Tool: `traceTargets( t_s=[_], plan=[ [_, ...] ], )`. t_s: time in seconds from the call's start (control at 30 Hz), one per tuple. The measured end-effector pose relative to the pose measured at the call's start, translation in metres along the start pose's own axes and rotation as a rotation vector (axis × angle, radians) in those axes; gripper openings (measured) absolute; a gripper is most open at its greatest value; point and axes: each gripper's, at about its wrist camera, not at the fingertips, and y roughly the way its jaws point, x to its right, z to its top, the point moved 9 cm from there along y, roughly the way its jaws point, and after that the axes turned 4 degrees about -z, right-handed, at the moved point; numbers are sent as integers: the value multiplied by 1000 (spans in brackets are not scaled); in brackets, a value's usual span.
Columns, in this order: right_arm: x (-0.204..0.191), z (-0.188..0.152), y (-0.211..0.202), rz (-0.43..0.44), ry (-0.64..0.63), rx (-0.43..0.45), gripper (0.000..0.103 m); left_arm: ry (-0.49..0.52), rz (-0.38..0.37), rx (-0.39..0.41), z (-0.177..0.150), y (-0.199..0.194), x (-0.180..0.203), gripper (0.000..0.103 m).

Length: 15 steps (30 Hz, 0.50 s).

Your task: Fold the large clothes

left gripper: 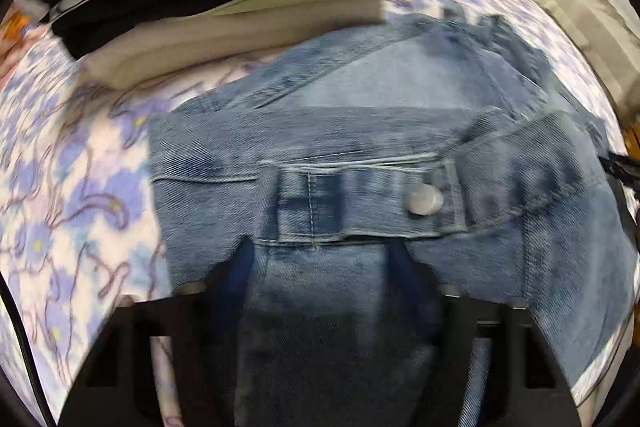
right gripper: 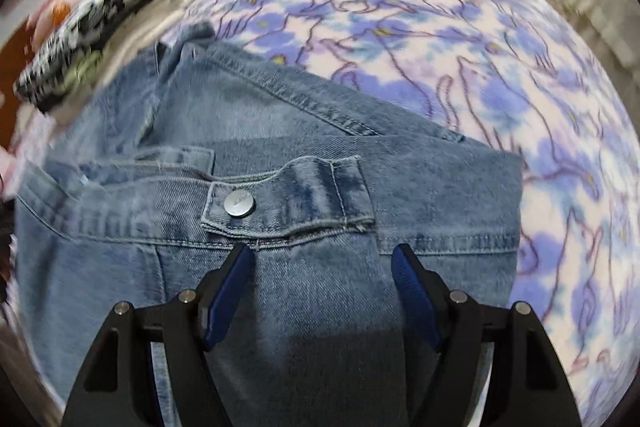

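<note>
Both tongs point down at a denim jacket (right gripper: 280,187). Right gripper (right gripper: 322,259) stands wide, fabric between its fingers. Left gripper (left gripper: 320,259), blurred, seems half-closed around denim.

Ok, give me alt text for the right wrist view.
The right gripper hangs open over a blue denim garment spread on a purple flowered blanket, its blue fingers just below a buttoned tab. A stack of folded clothes sits at upper left.
</note>
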Motion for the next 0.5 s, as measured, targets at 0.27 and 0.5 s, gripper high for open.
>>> traceTargets(
  t_s=[0.27,0.5],
  plan=[
    [10,-3,-24,30,128,68,4,-109,145,134,0,-31,-11,15],
    [28,10,-79,14,228,233,3,-257,145,320,6,-87,-29,13]
  ],
)
